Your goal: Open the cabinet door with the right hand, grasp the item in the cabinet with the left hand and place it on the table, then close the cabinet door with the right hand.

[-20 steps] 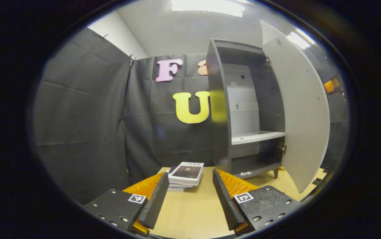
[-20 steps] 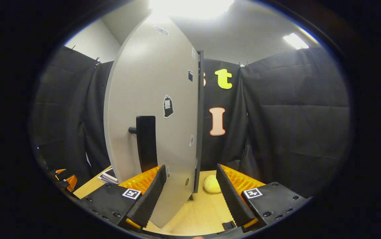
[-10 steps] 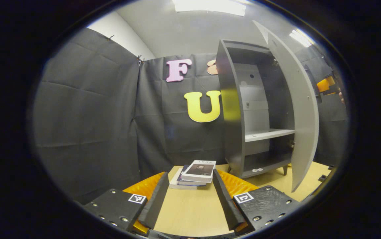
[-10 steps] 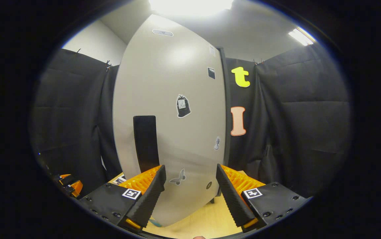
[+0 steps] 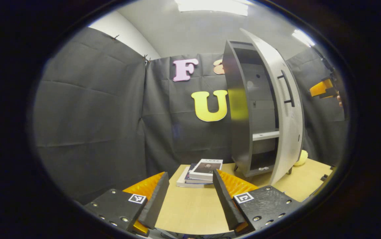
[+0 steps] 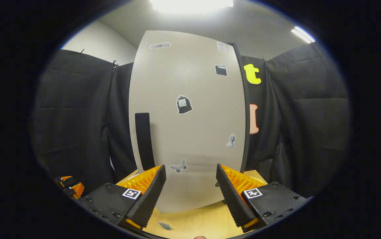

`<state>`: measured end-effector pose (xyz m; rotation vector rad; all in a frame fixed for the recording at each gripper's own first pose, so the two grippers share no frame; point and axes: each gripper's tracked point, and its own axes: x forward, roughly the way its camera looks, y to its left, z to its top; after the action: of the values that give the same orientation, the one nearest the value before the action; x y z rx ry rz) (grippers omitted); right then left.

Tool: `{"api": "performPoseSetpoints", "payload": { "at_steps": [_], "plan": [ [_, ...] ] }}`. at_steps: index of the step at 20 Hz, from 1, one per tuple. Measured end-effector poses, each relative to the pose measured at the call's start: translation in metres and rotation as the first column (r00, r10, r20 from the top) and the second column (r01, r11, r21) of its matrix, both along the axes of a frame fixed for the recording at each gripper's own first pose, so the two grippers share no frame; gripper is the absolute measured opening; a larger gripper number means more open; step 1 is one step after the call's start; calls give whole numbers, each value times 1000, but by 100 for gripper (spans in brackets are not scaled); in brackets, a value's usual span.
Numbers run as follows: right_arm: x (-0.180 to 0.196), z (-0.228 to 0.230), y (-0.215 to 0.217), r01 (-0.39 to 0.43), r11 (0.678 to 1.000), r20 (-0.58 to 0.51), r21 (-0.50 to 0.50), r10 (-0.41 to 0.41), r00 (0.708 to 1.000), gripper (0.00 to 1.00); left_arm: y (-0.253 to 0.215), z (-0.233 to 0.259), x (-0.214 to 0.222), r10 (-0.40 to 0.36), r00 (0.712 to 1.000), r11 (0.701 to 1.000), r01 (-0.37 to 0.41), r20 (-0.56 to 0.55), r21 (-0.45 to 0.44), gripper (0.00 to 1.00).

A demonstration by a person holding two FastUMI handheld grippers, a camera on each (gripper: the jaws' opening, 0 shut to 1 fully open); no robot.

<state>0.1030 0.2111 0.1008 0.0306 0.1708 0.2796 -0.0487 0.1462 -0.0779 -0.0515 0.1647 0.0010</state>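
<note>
Right gripper was held wide open, nothing between its ridged wedge fingers, aimed at the flat face of the tall pale-grey matte cabinet door, just short of it or touching; contact could not be told. Door was seen nearly closed, a gap left on the handle side. Risk judged: a push landing off-centre or too hard could rock the dark-grey laminate cabinet on its short legs, or a finger could catch the flat black bar handle. Small flat stickers were noted on the door.

Left gripper was likewise wide open and empty, low over the smooth light-wood bench. The item, a stack of thin glossy-covered rectangular books, was seen lying on the bench just beside the cabinet's left foot. A yellow rounded soft-looking lump was seen behind the door.
</note>
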Motion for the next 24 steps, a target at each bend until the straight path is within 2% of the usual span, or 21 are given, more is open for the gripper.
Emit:
{"api": "performPoseSetpoints", "payload": {
  "at_steps": [2, 6, 7, 8, 10, 12, 14, 15, 16, 17, 24],
  "plan": [
    [-1, -1, -3, 7, 1000, -4, -7, -7, 1000, 96, -3, -1, 3, -5, 1000, 1000, 5, -3, 1, 80],
    [2, 1, -12, 18, 1000, 13, -7, -18, 1000, 96, -23, 12, 9, -5, 1000, 1000, 5, 22, 4, 80],
    [4, 1, -16, 21, 1000, 14, -3, -21, 1000, 92, -32, 17, 11, -5, 1000, 1000, 5, 27, 6, 80],
    [3, 0, -18, 22, 1000, 9, 3, -22, 1000, 96, -43, 20, 12, -7, 1000, 1000, 7, 30, 7, 80],
    [2, 1, -24, 30, 999, 12, 14, -30, 999, 92, -66, 34, 14, -19, 999, 1000, 19, 47, 9, 80],
    [3, 0, -28, 36, 999, 10, 31, -36, 999, 96, -89, 43, 15, -21, 998, 999, 20, 52, 26, 81],
    [1, -1, -34, 39, 998, 7, 40, -39, 999, 96, -113, 53, 13, -25, 998, 999, 23, 59, 33, 80],
    [2, -1, -38, 44, 998, 5, 42, -44, 999, 92, -125, 58, 13, -27, 998, 999, 25, 58, 33, 80],
    [2, -2, -41, 44, 998, 3, 45, -44, 999, 92, -138, 60, 11, -29, 998, 999, 27, 57, 33, 80],
    [3, -2, -43, 45, 998, 2, 48, -45, 999, 96, -150, 65, 10, -33, 998, 999, 31, 60, 34, 80],
    [6, -3, -62, 69, 995, 16, 67, -71, 997, 96, -212, 91, 7, -51, 996, 996, 46, 79, 72, 80]
  ]
}}
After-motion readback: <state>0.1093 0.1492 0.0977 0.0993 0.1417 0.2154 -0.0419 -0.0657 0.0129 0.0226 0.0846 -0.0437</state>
